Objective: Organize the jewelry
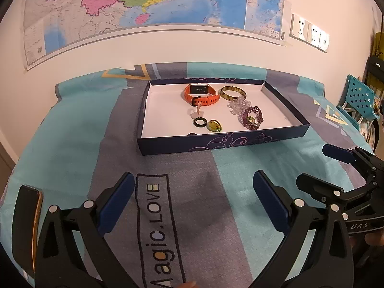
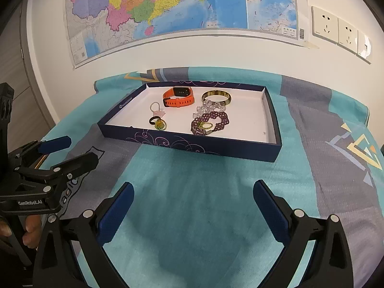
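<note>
Since all visible jewelry lies inside the box, both the left hand-held gripper and right hand-held gripper wait before it, fingers apart, empty, probably staged for regrouping.

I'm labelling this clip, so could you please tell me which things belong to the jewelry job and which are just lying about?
Job:
- box lid tray
- orange watch
- amber bangle
- clear bead bracelet
- purple bead bracelet
- black ring
- yellow ring

Lying about:
- wall map
- bedspread
- phone
- wall sockets
</note>
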